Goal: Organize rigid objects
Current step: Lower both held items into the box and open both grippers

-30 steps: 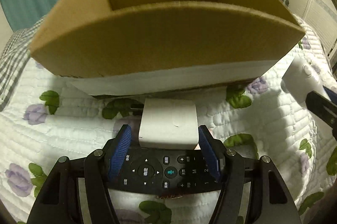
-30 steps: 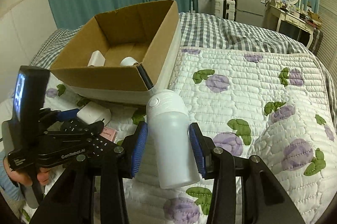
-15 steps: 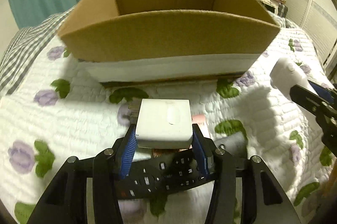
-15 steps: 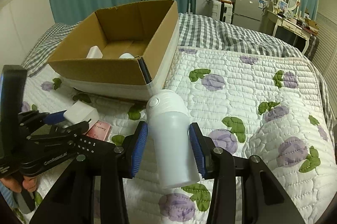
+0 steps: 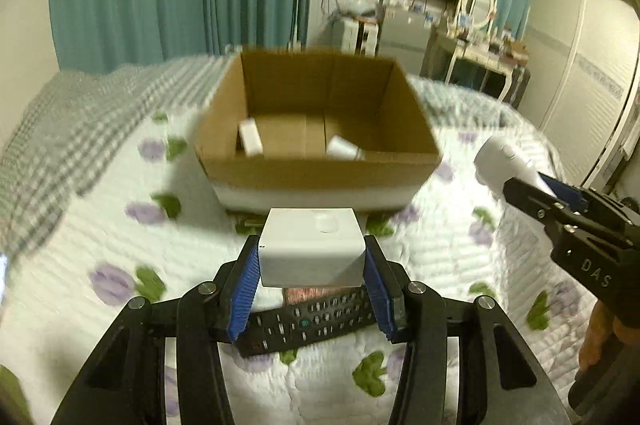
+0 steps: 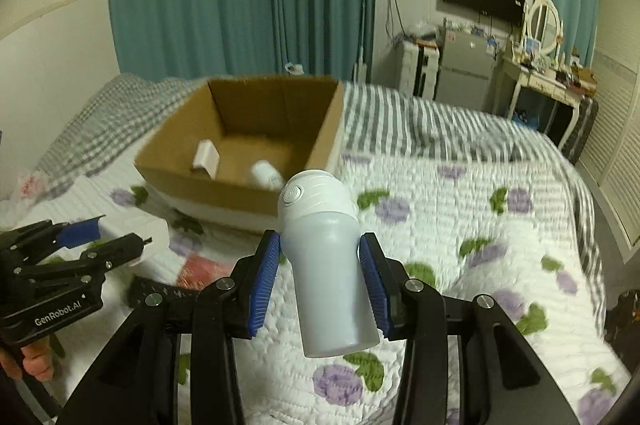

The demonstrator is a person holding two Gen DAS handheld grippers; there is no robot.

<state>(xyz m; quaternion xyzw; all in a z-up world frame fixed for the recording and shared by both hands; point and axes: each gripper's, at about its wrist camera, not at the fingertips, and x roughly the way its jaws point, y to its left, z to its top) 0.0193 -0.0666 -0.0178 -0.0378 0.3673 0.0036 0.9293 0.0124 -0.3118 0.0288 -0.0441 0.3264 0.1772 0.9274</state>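
My left gripper (image 5: 312, 265) is shut on a white square charger block (image 5: 312, 249), lifted above the quilt in front of the open cardboard box (image 5: 320, 177). My right gripper (image 6: 320, 265) is shut on a white plastic bottle (image 6: 324, 265) with a domed cap, held up off the bed to the right of the box (image 6: 224, 185). Inside the box lie a small white box (image 6: 206, 157) and a small white bottle (image 6: 266, 175). A black remote control (image 5: 308, 325) lies on the quilt below the left gripper, with a pink packet (image 5: 308, 293) beside it.
The floral quilt (image 6: 460, 225) covers the bed, with a grey checked blanket (image 6: 420, 121) behind the box. A hand (image 6: 28, 361) holds the left gripper's handle. Teal curtains, a dresser with a mirror and a wall screen stand beyond the bed.
The left gripper closed on the white charger block and lifted it off the remote. Both grippers rose, so the inside of the box now shows in both views.
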